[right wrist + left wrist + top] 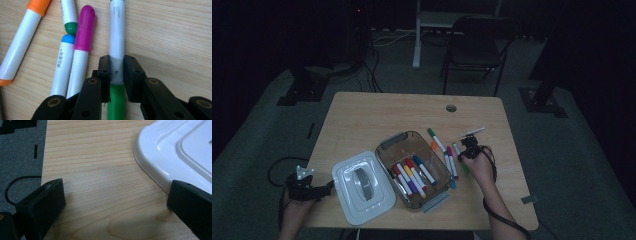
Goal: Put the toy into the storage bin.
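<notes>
The right gripper [117,75] was clamped mid-barrel on the green-capped marker [116,37], a light, stiff, smooth-sided pen likely to slip.

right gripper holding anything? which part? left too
Right gripper is shut on the green marker, gripping its white barrel just beside the green cap. Left gripper is open over the table, holding nothing.
</notes>
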A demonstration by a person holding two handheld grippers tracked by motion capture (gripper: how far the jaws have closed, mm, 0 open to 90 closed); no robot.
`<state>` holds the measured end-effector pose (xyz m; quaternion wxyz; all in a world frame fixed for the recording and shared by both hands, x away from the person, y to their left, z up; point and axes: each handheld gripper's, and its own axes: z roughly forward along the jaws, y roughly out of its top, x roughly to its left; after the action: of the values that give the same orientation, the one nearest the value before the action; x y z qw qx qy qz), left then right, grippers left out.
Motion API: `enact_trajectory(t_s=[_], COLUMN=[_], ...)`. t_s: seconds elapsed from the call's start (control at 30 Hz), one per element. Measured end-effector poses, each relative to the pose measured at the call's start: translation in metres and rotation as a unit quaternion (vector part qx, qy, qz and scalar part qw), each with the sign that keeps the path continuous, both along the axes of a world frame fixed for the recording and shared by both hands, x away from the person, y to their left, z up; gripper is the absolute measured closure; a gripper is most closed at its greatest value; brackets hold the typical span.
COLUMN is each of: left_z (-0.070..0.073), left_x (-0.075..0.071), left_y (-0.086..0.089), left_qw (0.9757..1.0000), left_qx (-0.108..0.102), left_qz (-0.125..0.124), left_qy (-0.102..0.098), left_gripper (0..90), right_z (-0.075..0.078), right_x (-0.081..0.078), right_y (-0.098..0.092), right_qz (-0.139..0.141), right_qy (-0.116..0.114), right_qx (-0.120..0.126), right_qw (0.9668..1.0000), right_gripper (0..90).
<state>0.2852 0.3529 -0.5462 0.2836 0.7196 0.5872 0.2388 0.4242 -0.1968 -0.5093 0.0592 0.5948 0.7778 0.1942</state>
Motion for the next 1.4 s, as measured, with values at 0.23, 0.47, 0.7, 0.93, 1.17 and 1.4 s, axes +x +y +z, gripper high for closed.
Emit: enact_trajectory(t_s=[0.23,0.47,0.7,0.93,1.17,1.4], left_z=[0.000,0.000,0.000,0.000,0.000,0.000], left_x=[0.000,0.000,0.000,0.000,0.000,0.000], left_y=[0.000,0.000,0.000,0.000,0.000,0.000], left_qw=[1.0000,1.0000,1.0000,1.0000,1.0000,1.0000], left_qx=[0.000,0.000,0.000,0.000,0.000,0.000], left_qz=[0.000,0.000,0.000,0.000,0.000,0.000], left_qy=[0.000,0.000,0.000,-0.001,0.000,0.000], left_gripper=[2.2,2.2,2.1,2.2,2.2,2.2], right_z=[0.017,0.055,0.105,0.145,0.163,0.166], right_x=[-0.004,-0.019,-0.039,-0.057,-0.071,-0.077], right_y=[-0.018,-0.022,-0.011,0.013,0.050,0.088], right_qz=[-0.026,-0.017,0.013,0.061,0.117,0.159], right_qy=[-0.010,-0.045,-0.095,-0.122,-0.125,-0.111], right_qx=[0.032,0.073,0.104,0.137,0.153,0.156], right_qw=[0.9991,0.9961,0.9900,0.9811,0.9732,0.9685], right_gripper=[77.0,77.0,77.0,77.0,76.9,76.9])
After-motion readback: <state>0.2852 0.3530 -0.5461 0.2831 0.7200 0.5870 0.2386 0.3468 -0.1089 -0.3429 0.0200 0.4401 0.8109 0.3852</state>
